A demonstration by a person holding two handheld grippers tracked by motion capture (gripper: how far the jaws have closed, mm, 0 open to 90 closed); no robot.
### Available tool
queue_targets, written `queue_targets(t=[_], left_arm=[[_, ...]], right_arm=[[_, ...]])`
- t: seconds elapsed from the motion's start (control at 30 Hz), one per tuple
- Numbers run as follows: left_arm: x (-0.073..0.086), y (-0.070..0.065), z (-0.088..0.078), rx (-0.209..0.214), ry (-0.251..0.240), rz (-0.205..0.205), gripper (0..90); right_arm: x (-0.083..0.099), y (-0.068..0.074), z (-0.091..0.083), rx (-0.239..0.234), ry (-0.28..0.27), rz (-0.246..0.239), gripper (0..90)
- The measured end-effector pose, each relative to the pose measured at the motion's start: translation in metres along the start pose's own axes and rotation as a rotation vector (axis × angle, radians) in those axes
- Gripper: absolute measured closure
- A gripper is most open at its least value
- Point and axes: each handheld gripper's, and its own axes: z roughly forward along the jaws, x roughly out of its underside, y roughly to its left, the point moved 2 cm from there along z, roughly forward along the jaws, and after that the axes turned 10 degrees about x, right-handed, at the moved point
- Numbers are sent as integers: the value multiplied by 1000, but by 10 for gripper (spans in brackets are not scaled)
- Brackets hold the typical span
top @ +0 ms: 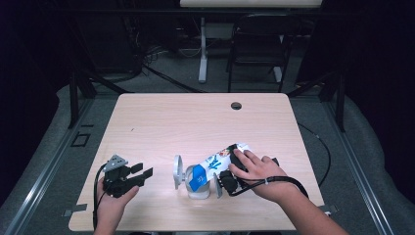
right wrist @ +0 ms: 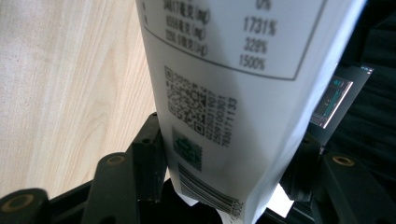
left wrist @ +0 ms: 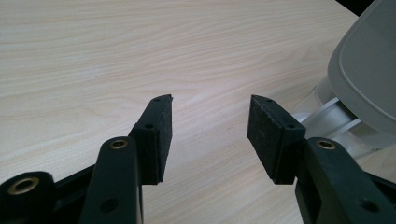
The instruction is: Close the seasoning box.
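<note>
We have the white pouch [top: 215, 161] with its blue label tipped mouth-down over the small white container [top: 198, 187], whose round lid [top: 178, 171] stands flipped open on the side away from the pouch. The pouch's sealed lower end, with barcode and printed panel [right wrist: 205, 116], sits between the jaws of our right gripper [top: 226, 178], and both pads press on its sides, so it is pinched there; the hand on that gripper also rests over the pouch's upper end. The container stands just beyond those jaws, under the pouch's low end.

To do this step well, we judge we should keep the squeeze steady so the soft pouch does not slide or fold, hold its mouth straight above the container's opening, and raise the sealed end gently so the contents run down without spilling onto the pale wood surface [top: 161, 127].

Our left gripper [top: 139, 175] rests near the container's lid side, its jaws spread with nothing between them; in the left gripper view the grey lid [left wrist: 366, 70] lies just off the far jaw. We could use it to steady the container if it starts to tip.
</note>
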Motion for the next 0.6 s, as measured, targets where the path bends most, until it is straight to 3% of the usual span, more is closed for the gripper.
queue_targets(t=[0.6], left_arm=[[0,0,0,1,3,-1,506]], right_arm=[[-1,-2,-1,7,-1,-12,445]])
